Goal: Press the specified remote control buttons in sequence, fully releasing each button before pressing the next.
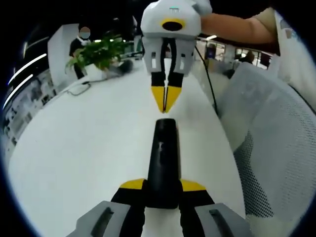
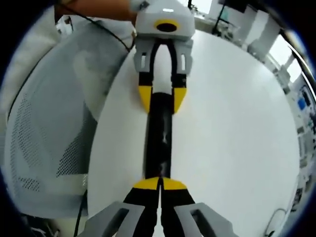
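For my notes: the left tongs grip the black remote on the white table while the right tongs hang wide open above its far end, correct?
Not quite: the right tongs are shut, tips together, as the left gripper view shows. The left tongs do grip the black remote on the white table.

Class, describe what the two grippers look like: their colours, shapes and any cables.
Each gripper has a white housing with a yellow oval mark, grey arms, and black jaws tipped yellow. Left gripper, right gripper. A thin black cable trails from the right gripper. The person wears a light short sleeve.

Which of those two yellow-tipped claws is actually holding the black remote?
The left gripper: its jaws are spread around the black remote, clamping one end. The right gripper has its tips pressed together, pointing at the remote's other end.
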{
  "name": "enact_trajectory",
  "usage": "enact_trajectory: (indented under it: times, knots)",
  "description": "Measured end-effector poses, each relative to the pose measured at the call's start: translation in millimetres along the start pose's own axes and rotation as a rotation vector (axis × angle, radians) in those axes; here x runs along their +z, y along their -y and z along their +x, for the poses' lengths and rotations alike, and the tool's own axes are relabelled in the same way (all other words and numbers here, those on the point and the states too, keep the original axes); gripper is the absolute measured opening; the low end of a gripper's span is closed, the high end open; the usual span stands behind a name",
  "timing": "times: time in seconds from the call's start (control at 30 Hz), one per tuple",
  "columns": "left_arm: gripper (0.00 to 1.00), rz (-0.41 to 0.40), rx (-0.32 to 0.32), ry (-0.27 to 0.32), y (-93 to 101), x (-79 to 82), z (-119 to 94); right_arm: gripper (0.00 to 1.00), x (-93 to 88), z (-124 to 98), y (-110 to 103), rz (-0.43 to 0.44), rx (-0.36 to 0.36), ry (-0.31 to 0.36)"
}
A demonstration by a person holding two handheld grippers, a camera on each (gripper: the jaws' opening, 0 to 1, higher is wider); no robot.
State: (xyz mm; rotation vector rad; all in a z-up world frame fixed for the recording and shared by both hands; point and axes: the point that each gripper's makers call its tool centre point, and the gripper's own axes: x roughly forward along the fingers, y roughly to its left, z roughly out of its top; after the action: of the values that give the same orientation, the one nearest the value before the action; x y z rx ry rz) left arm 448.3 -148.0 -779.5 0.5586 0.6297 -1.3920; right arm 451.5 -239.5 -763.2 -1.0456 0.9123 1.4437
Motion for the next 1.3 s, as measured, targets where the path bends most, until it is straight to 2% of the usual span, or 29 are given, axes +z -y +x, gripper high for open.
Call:
enact_trajectory:
  times: [0.73, 1.3]
  knots:
    - [0.24, 0.001, -0.002, 0.001, 0.2, 0.4, 0, 0.00, -1.4, 12, 0, 0.004, 0.026, -0.033]
    - [0.24, -0.002, -0.002, 0.007, -1.3, 0.2, 0, 0.00, -1.6, 13, 1, 0.003, 0.030, -0.054]
